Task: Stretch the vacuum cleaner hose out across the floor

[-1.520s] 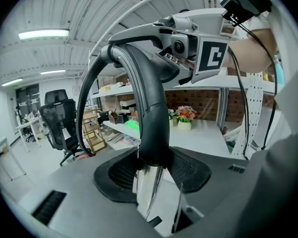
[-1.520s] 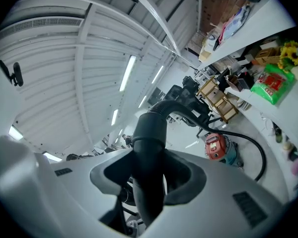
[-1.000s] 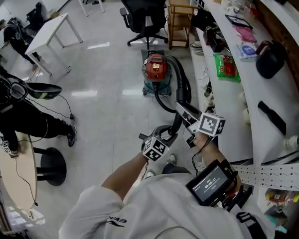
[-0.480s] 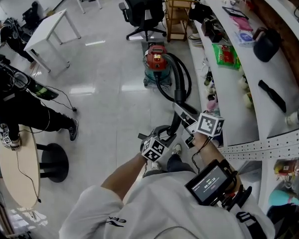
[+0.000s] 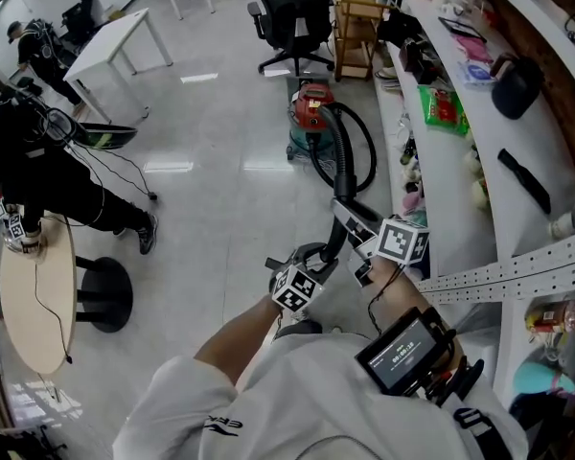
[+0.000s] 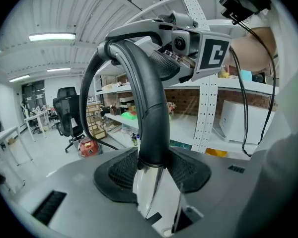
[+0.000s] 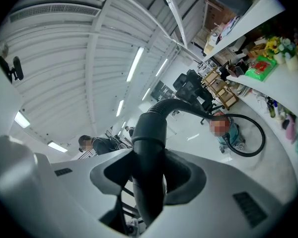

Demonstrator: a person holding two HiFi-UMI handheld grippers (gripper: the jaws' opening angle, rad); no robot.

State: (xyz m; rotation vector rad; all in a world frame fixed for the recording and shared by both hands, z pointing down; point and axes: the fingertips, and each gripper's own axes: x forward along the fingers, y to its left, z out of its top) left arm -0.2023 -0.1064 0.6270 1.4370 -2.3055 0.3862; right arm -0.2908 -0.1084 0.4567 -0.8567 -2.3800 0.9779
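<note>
Ahead of us the vacuum cleaner (image 5: 311,123) stood on the floor, left of the long shelf (image 5: 460,175), with the office chair (image 5: 297,17) and wooden rack (image 5: 356,27) behind it. Its hose (image 5: 342,166) ran to our right gripper (image 5: 350,220), then our nearer left gripper (image 5: 311,255). A round table (image 5: 34,305) lay at our left.

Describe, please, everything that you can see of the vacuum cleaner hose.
The hose is black and looks like flexible plastic. It leaves the red-topped vacuum cleaner, makes a loop over the floor beside it, then rises to the person. The right gripper is shut on its dark cuff, the left gripper on the bent end, where a shiny tube begins.
</note>
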